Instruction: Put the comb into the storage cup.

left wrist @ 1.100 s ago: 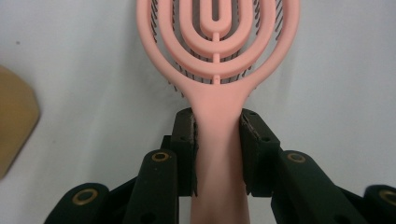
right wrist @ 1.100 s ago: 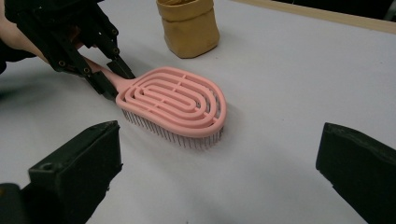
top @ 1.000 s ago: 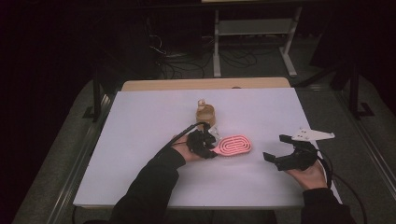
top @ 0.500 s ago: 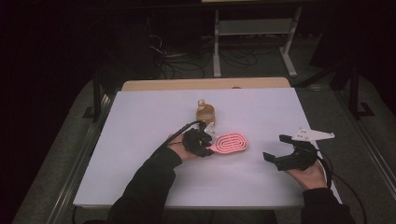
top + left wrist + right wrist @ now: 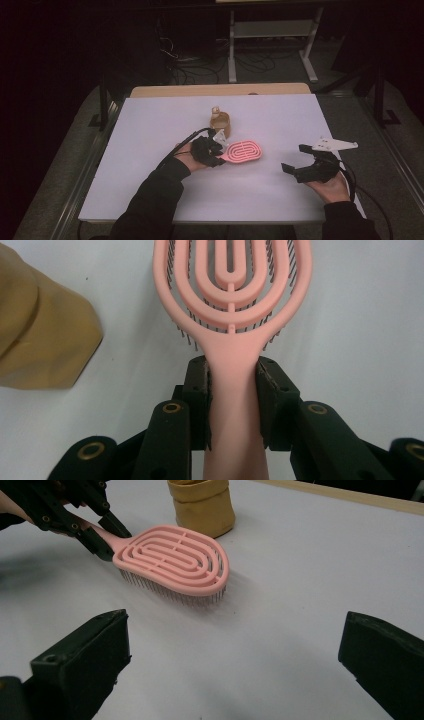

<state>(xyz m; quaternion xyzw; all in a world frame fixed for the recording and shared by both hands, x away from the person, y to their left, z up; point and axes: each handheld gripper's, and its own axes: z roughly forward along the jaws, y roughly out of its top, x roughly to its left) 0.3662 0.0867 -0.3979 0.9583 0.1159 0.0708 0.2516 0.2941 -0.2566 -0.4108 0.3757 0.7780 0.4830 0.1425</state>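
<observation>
A pink vented hairbrush lies bristles down near the middle of the white table. My left gripper is shut on its handle; in the left gripper view both pads press the pink handle just below the brush head. The right gripper view shows the brush resting on its bristles with the left gripper at its handle. My right gripper rests to the right of the brush, open and empty, its jaws wide apart in the right gripper view.
A small tan pouch-like container stands just behind the brush, close to the left gripper. A wooden strip runs along the table's far edge. Cables trail from both grippers.
The left gripper with the brush has shifted slightly toward the left and front. The right gripper has not moved.
</observation>
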